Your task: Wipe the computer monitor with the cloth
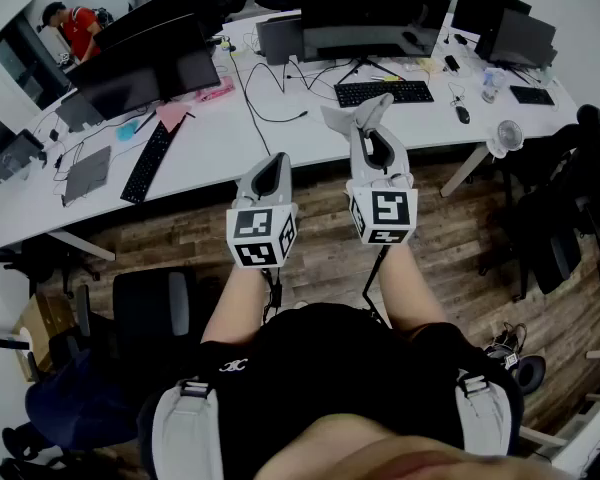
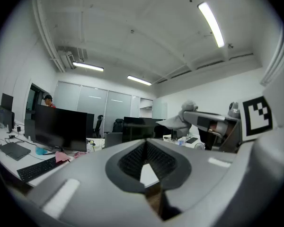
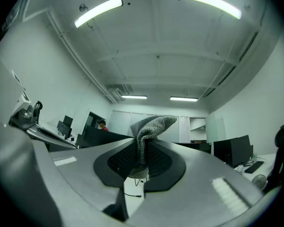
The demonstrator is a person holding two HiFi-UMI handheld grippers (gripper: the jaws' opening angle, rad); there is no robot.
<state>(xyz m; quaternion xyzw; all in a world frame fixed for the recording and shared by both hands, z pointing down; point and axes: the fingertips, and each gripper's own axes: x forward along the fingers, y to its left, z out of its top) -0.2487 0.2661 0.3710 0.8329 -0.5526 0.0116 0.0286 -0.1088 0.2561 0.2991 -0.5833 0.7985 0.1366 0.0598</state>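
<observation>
Cloth (image 3: 150,126) pinched in right tongs (image 3: 141,151), monitor (image 1: 370,20) ahead.

**Grey grippers, black shirt, strapped harness**

The left gripper (image 1: 272,163) and right gripper (image 1: 373,120) share one build: smooth pale-grey shells that taper toward the tips. Each carries a white cube, the left cube (image 1: 260,236) and the right cube (image 1: 382,215), with black square markers printed on its faces. Inside the jaws sit black ribbed pads (image 2: 132,159), set in a dark oval recess. A thin black cable (image 1: 273,294) trails from each gripper back toward the body. The person wears a black shirt (image 1: 320,368) with a small white logo (image 1: 233,365) on the chest. Two broad grey straps (image 1: 187,436) run over the shoulders, each with a dark buckle (image 1: 191,389) at its top.
</observation>
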